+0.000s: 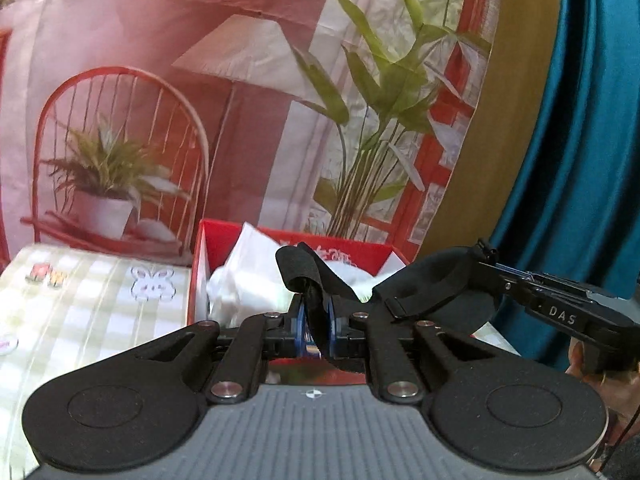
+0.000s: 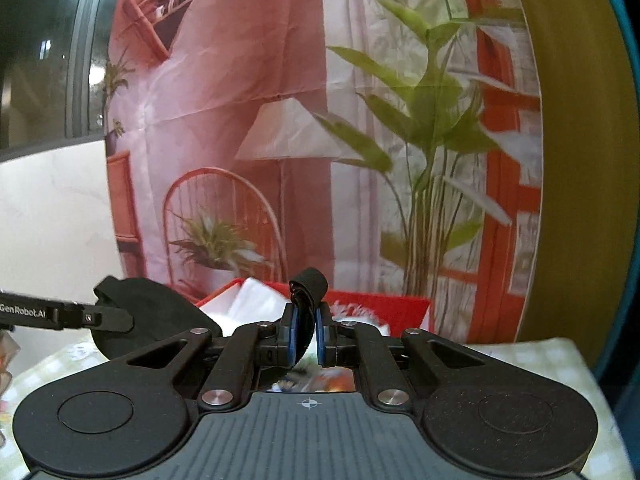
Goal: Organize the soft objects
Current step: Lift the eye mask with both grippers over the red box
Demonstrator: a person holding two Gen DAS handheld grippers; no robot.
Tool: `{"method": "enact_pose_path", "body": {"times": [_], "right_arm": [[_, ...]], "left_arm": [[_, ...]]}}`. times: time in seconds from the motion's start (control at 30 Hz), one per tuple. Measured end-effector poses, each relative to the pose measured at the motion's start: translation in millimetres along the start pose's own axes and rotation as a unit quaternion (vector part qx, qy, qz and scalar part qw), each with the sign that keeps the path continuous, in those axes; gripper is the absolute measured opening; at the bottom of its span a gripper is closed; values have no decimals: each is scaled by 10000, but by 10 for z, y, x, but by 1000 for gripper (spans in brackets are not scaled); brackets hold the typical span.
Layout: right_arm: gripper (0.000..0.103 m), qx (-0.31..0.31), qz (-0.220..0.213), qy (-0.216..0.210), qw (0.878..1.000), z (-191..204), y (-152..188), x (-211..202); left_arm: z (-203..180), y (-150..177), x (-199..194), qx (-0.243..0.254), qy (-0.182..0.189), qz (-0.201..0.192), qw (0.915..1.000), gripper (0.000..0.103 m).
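Note:
A black sleep mask hangs stretched between my two grippers, lifted above the table. In the left wrist view my left gripper (image 1: pixel 316 312) is shut on the mask's black strap (image 1: pixel 298 268), which loops up over the blue pads. The padded mask body (image 1: pixel 432 286) runs right to my right gripper (image 1: pixel 486 250). In the right wrist view my right gripper (image 2: pixel 306 316) is shut on a rolled strap end (image 2: pixel 310 282). The mask body (image 2: pixel 148 312) sits at the left, where my left gripper (image 2: pixel 130 320) meets it.
A red open box (image 1: pixel 224 236) (image 2: pixel 400 306) with crumpled white paper (image 1: pixel 248 276) stands just behind the mask. A green-checked tablecloth (image 1: pixel 80 312) covers the table. A printed room backdrop (image 1: pixel 240 80) hangs behind, a teal curtain (image 1: pixel 580 140) to the right.

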State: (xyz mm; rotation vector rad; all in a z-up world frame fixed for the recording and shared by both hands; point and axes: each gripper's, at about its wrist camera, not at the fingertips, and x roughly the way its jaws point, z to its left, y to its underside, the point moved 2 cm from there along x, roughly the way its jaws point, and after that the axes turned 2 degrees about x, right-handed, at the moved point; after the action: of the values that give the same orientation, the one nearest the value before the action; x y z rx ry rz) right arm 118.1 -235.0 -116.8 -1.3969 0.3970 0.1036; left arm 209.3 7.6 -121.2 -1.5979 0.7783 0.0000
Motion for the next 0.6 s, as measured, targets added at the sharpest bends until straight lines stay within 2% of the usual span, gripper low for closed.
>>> {"method": "enact_pose_path", "body": {"times": [0.13, 0.23, 0.37, 0.47, 0.6], "right_arm": [[9, -66, 80, 248, 9996, -50, -28, 268], [9, -182, 251, 414, 9987, -71, 23, 480], [9, -179, 735, 464, 9961, -97, 168, 750], [9, -23, 1140, 413, 9926, -110, 299, 920], [9, 234, 1444, 346, 9886, -104, 421, 1057]], "left_arm": [[6, -98, 249, 210, -143, 63, 9997, 12], [15, -94, 481, 320, -279, 278, 9987, 12], [62, -14, 761, 344, -405, 772, 9956, 12], [94, 56, 960, 452, -629, 1181, 9900, 12], [107, 70, 1097, 598, -682, 1405, 9859, 12]]}}
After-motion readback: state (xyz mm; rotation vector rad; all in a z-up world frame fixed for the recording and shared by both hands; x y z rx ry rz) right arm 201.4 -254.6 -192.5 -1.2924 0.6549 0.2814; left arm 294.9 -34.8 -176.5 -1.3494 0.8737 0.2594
